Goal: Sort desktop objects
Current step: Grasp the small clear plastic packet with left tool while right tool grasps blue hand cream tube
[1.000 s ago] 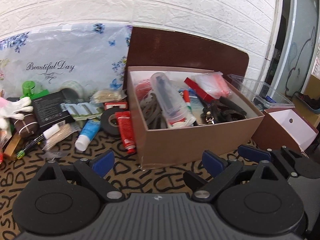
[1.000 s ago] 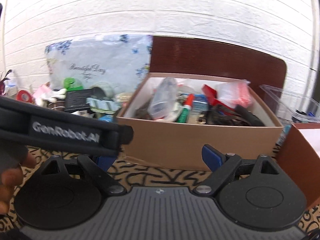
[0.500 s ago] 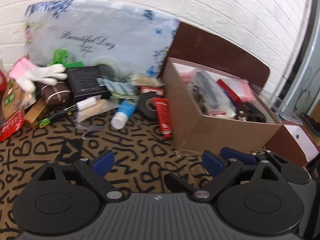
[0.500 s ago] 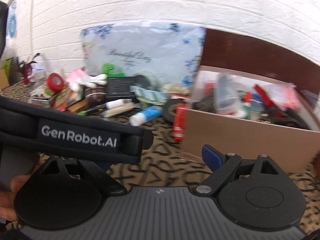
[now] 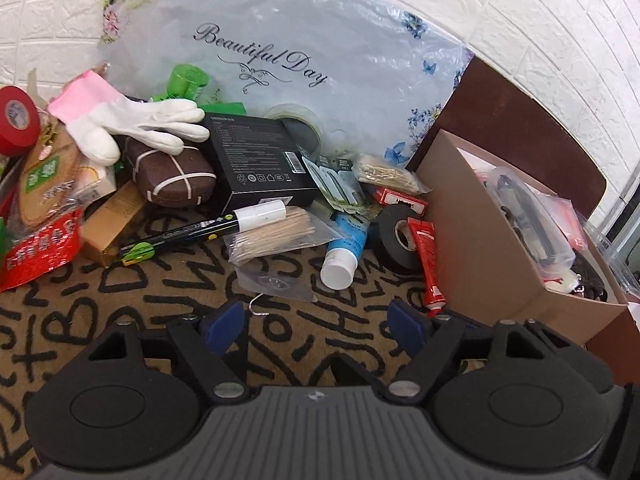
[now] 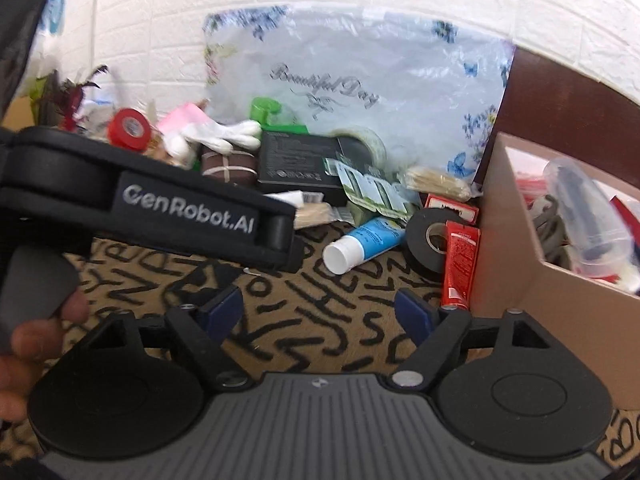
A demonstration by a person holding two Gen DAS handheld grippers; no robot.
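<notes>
Loose objects lie on the patterned cloth: a blue tube with a white cap (image 5: pixel 345 248) (image 6: pixel 362 243), a black tape roll (image 5: pixel 396 238) (image 6: pixel 428 240), a red tube (image 5: pixel 427 264) (image 6: pixel 456 264), a bag of wooden sticks (image 5: pixel 276 236), a black box (image 5: pixel 256 160) (image 6: pixel 298 162), a white glove (image 5: pixel 148 126), a red tape roll (image 5: pixel 16 118). A brown cardboard box (image 5: pixel 492 256) (image 6: pixel 560 304) at the right holds sorted items. My left gripper (image 5: pixel 318 326) is open and empty, just before the pile. My right gripper (image 6: pixel 320 314) is open and empty, behind the left gripper's body (image 6: pixel 160 208).
A floral plastic bag (image 5: pixel 300 52) leans on the white brick wall behind the pile. A dark brown board (image 5: pixel 520 116) stands behind the cardboard box. A brown pouch (image 5: pixel 172 174) and snack packs (image 5: pixel 36 252) lie at the left. A small wire hook (image 5: pixel 258 306) lies near the left fingers.
Both grippers have swung left, from facing the cardboard box to facing the loose pile, and moved closer to it. Both stay open and empty.
</notes>
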